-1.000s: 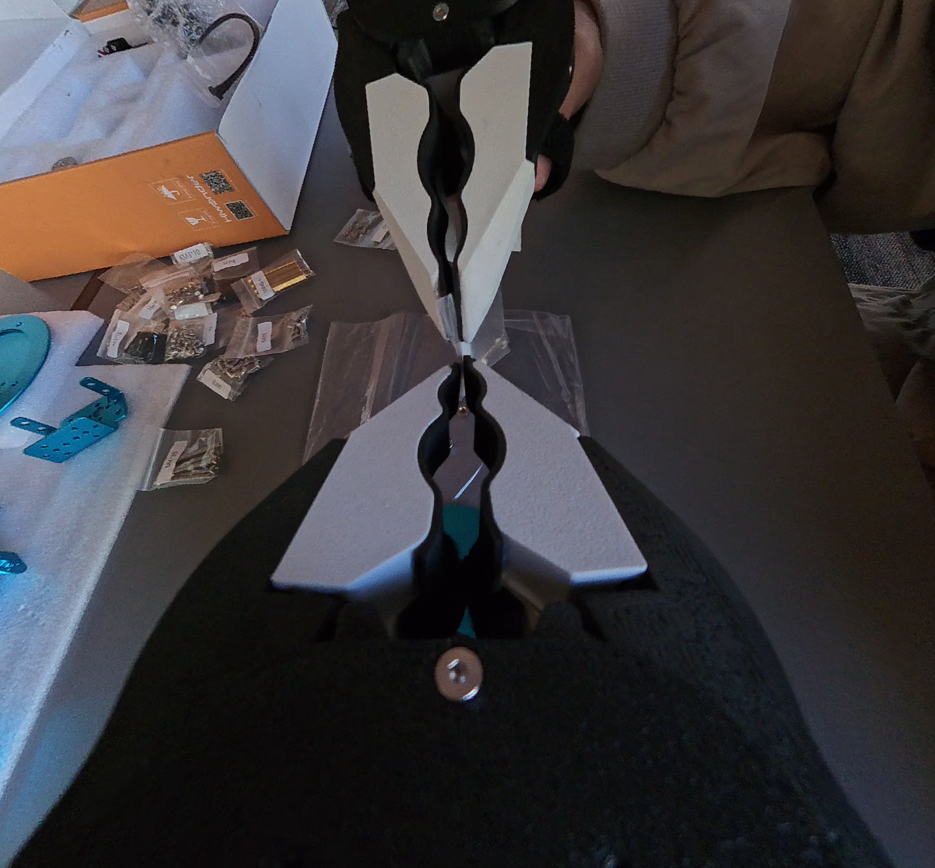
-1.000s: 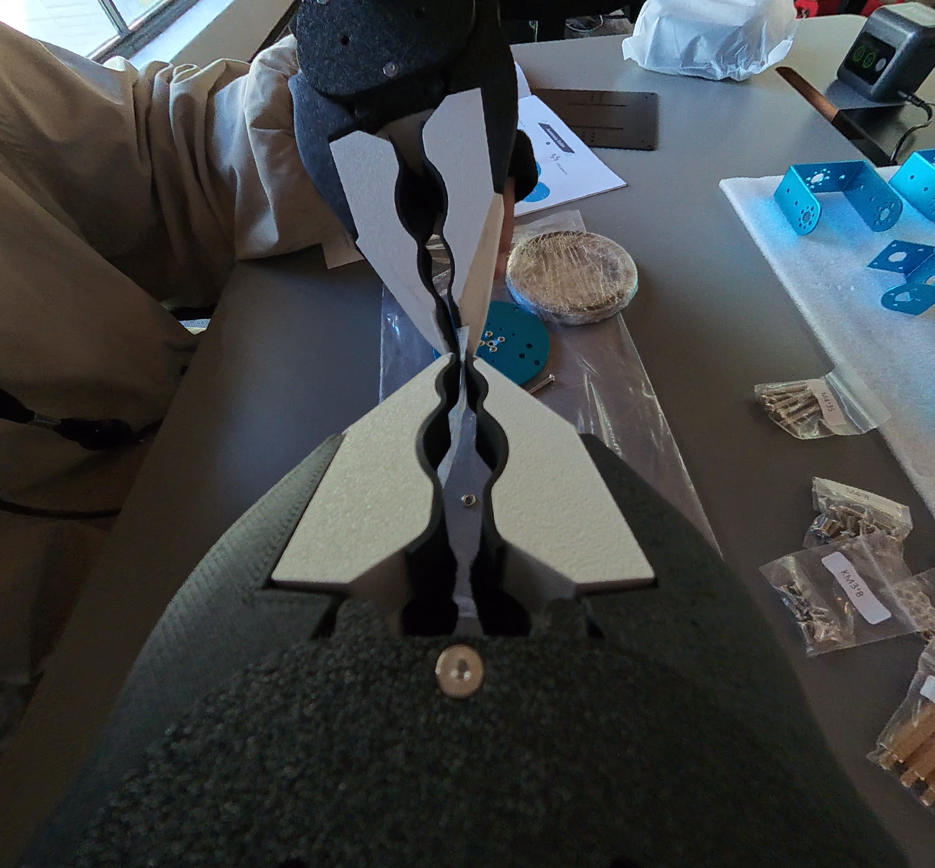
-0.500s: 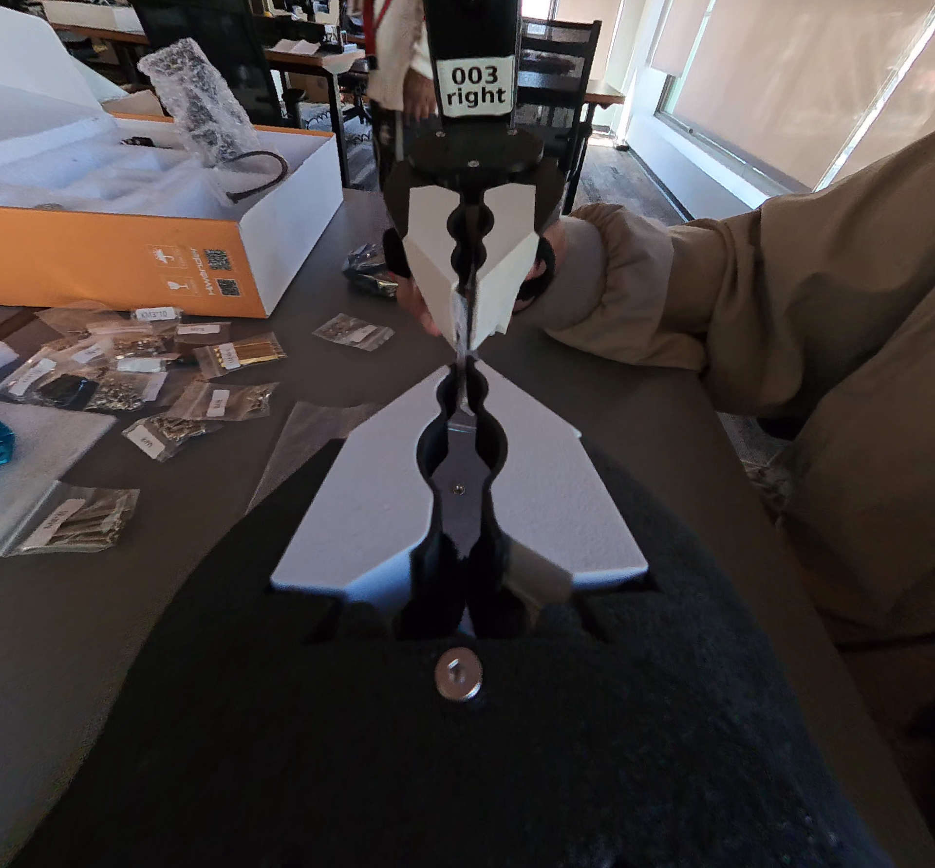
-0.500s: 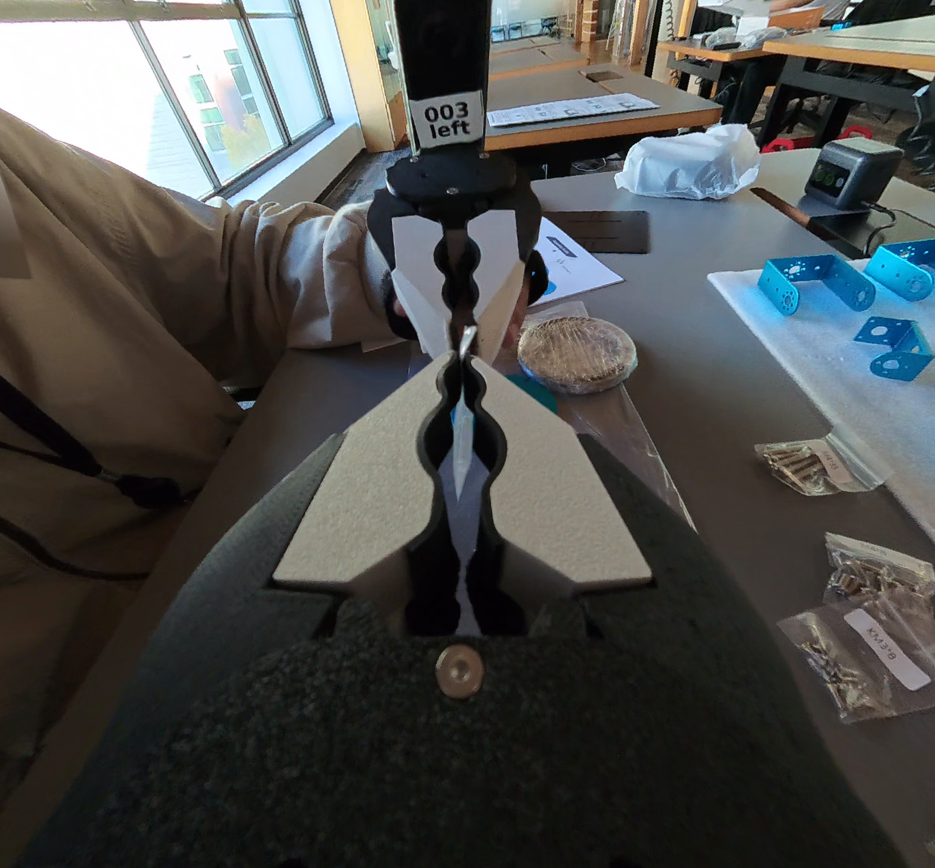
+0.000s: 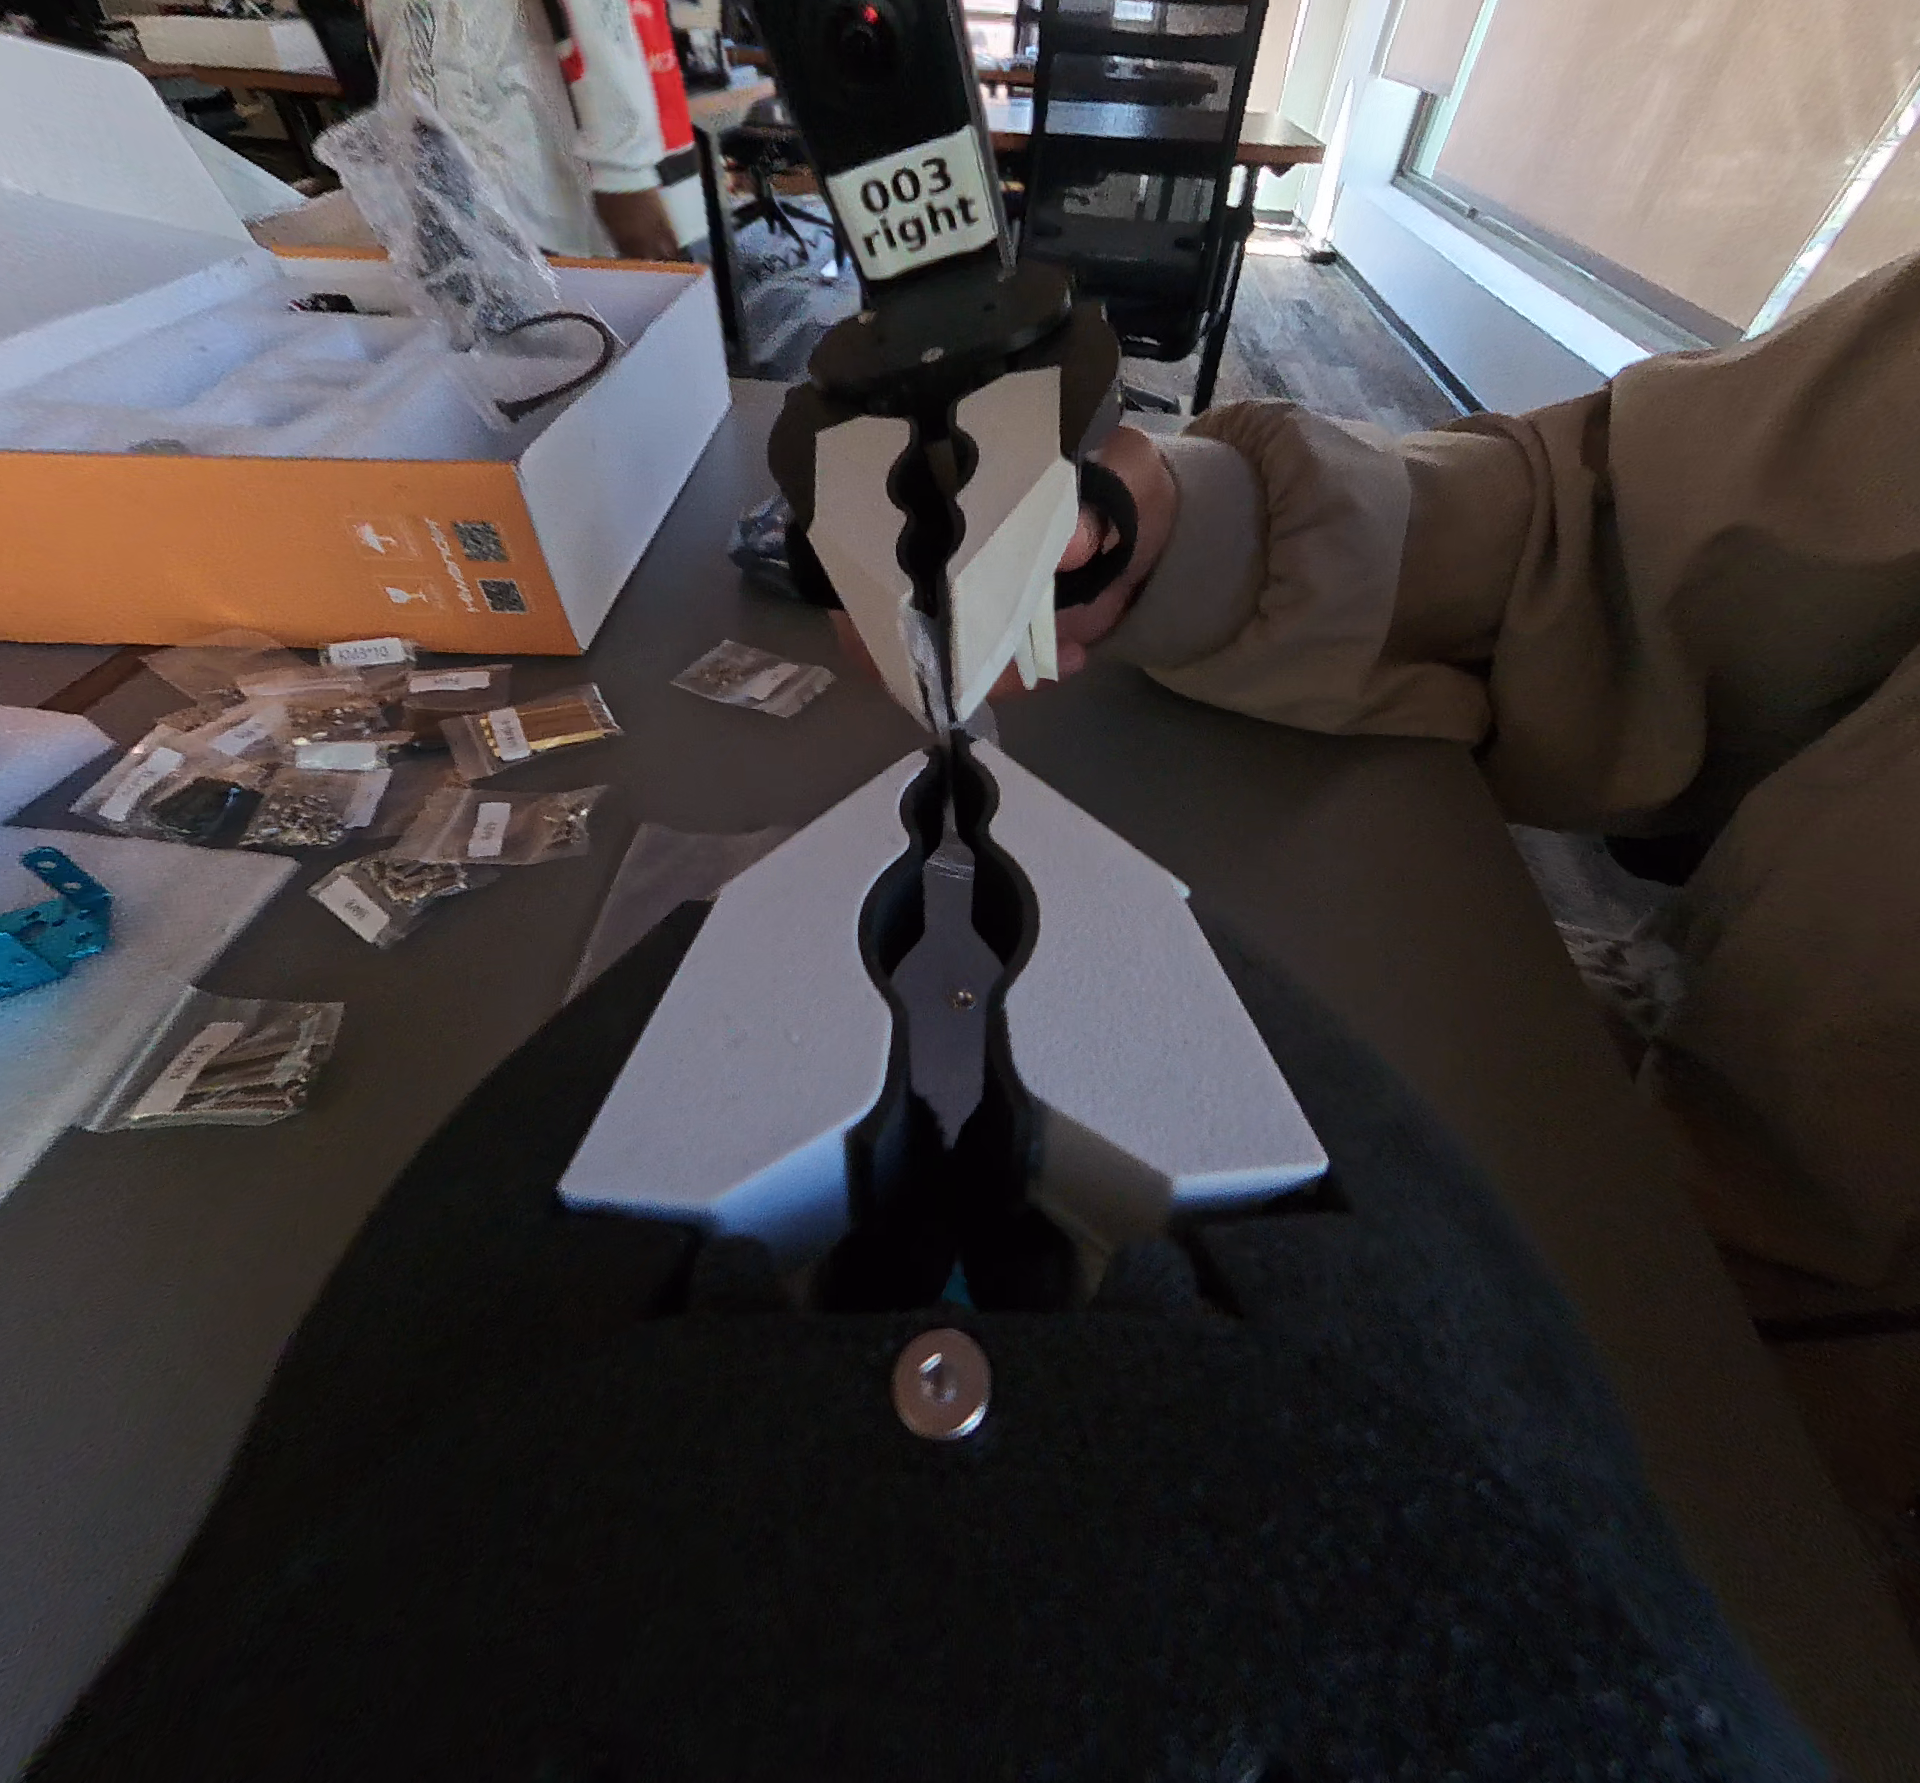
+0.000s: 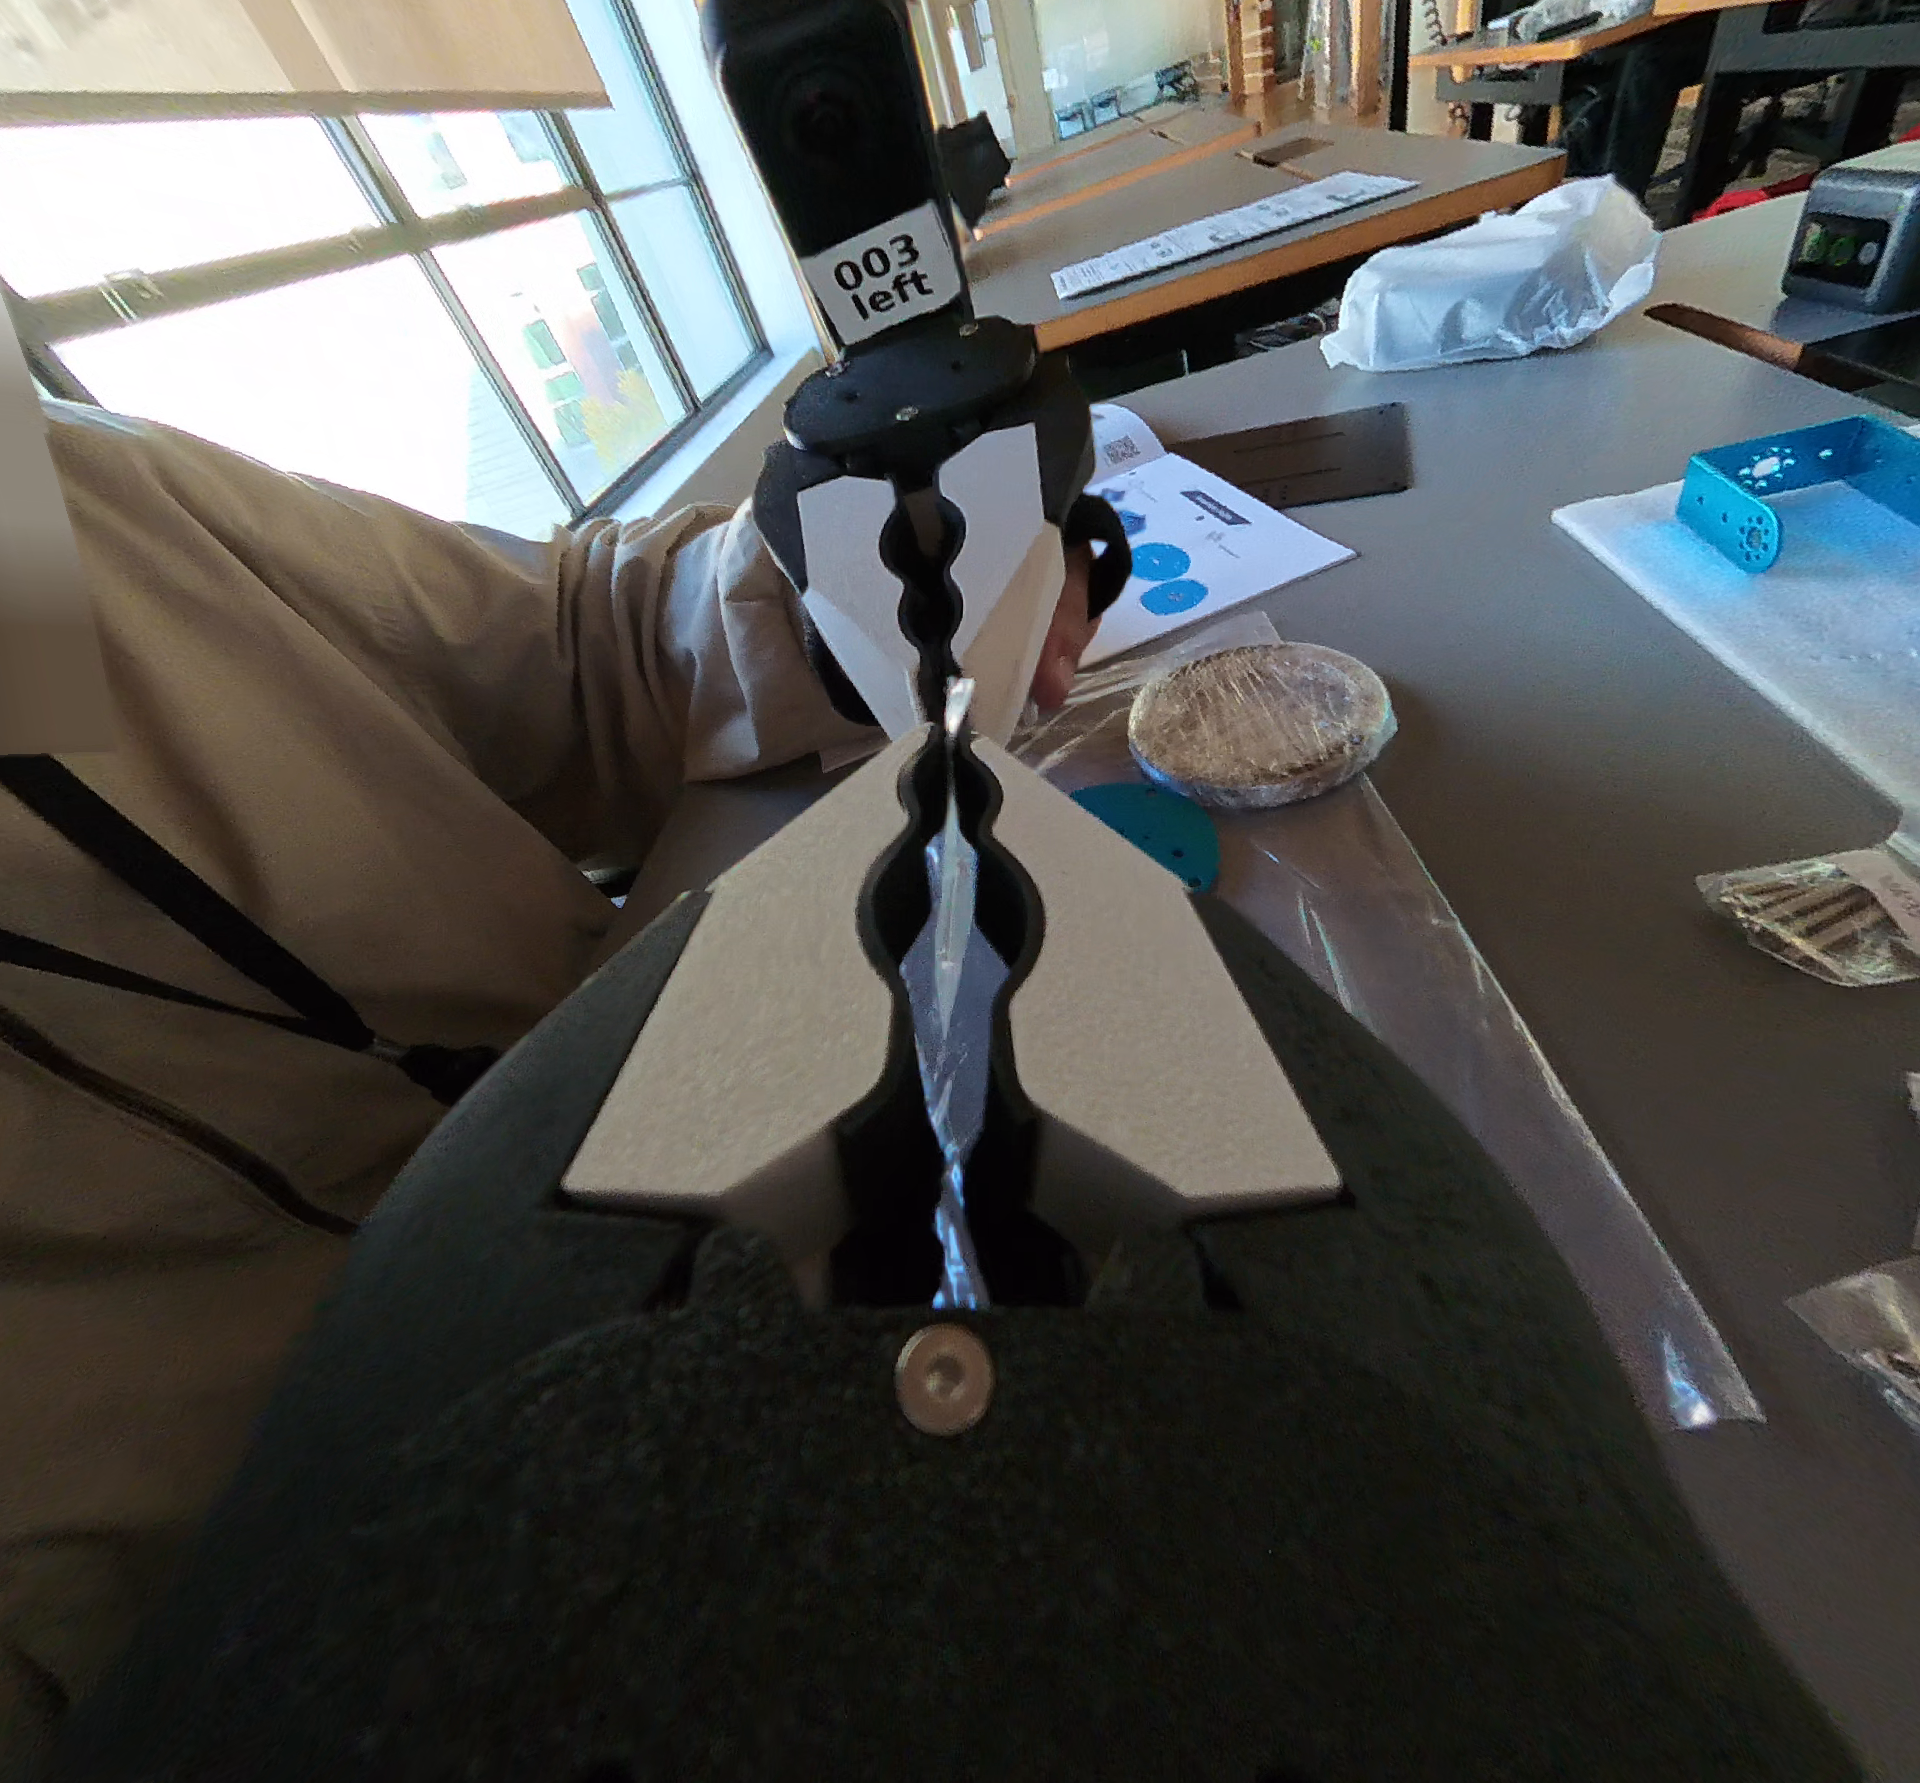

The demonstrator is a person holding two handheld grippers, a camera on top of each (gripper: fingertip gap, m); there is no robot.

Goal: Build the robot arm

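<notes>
Two white-fingered grippers, left gripper [image 5: 951, 759] and right gripper [image 6: 948, 746], meet tip to tip above a grey table [image 5: 1299, 850], each clenched on one small clear plastic bag [image 6: 951, 923] stretched between them.

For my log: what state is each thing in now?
left tongs: shut on clear plastic bag
right tongs: shut on clear plastic bag
clear plastic bag: held up between both tongs
orange box: open
blue disc: flat on table
</notes>
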